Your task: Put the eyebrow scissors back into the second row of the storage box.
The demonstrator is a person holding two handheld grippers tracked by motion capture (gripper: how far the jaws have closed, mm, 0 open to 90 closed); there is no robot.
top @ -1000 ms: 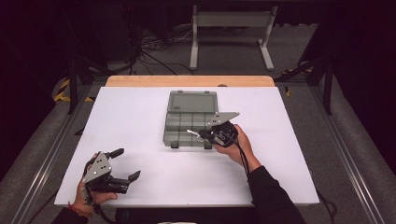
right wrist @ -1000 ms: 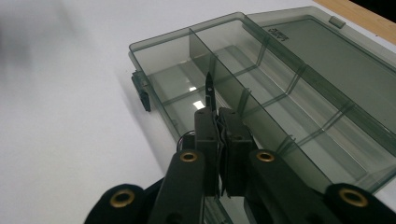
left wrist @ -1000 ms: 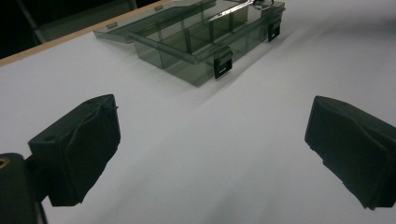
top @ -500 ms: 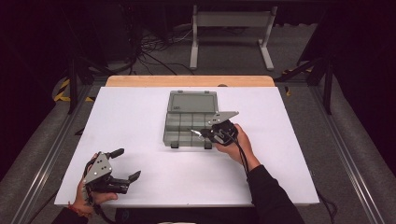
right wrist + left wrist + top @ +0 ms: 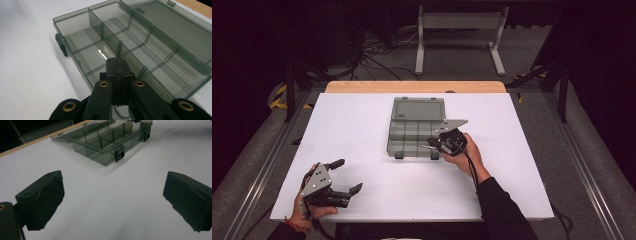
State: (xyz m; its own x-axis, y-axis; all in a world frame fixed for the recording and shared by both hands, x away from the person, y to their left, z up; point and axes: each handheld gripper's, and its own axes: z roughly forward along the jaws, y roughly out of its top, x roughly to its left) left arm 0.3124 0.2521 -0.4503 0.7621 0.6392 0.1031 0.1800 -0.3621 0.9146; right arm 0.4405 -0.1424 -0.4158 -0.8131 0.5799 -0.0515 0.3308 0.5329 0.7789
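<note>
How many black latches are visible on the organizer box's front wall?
2. In the left tool view, one latch sits at the nearer end of the clear organizer box, and the other latch sits at the farther end of the same front wall.

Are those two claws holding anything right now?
Left claw is open and empty. Right claw is pressed shut over the open organizer box; whether it pinches something cannot be told.

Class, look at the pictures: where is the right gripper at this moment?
In the high view the right gripper sits right of centre, at the open organiser box's near right corner, jaws shut above a front compartment.
</note>
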